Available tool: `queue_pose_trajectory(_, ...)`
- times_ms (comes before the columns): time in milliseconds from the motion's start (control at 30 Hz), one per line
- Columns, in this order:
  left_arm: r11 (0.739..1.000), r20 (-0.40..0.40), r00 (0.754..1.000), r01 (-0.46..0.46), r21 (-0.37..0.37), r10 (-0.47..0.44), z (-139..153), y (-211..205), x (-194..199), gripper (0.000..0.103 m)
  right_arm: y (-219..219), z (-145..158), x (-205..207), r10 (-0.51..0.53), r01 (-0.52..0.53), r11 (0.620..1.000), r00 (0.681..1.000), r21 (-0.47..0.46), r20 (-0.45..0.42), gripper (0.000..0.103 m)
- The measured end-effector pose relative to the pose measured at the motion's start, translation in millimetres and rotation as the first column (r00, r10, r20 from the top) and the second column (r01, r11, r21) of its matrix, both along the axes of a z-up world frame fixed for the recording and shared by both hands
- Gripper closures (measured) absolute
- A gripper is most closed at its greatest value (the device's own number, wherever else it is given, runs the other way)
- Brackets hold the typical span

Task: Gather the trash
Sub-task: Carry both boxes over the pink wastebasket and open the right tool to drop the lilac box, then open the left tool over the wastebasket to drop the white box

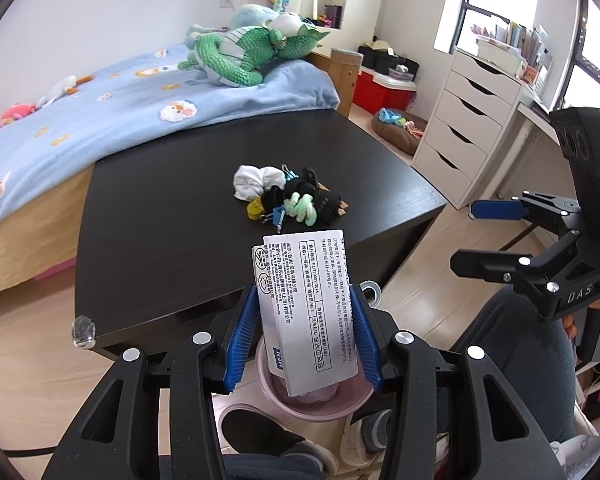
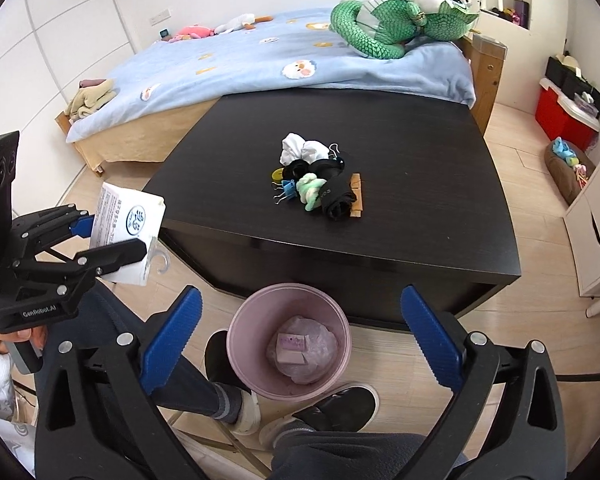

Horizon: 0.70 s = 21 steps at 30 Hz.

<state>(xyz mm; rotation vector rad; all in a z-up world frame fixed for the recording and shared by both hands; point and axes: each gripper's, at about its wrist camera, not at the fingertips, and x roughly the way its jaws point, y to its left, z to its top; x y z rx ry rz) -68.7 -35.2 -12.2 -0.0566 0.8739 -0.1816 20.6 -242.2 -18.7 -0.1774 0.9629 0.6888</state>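
The left tongs point(image 1: 304, 332) clench a paper packet point(image 1: 310, 312) beside the pink bin point(image 2: 288, 340), right tongs point(image 2: 300, 340) released; dropped early, it could miss.

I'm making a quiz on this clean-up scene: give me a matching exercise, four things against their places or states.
Things:
1. white package
2. pink bin
3. right gripper
4. blue binder clip

Places or states:
A. open, holding nothing
B. on the dark table
C. clamped in the left gripper
D. on the floor by the person's feet

Pairs: 1-C, 2-D, 3-A, 4-B
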Motion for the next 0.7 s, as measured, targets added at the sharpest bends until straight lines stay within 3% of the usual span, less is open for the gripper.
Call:
queue_pose_trajectory(500, 0.998, -0.02, 0.998, 0.056, 0.002, -0.056, -3, -18, 4, 0.058, -21, 3, 4, -0.055, 0.055, 0.998, 0.998, 0.0, 0.013, 0.005)
queue_pose_trajectory(700, 0.997, -0.024, 0.997, 0.077, -0.005, -0.077, -4, -23, 5, 0.052, -25, 3, 6, -0.063, 0.063, 0.998, 0.998, 0.008, 0.009, 0.005)
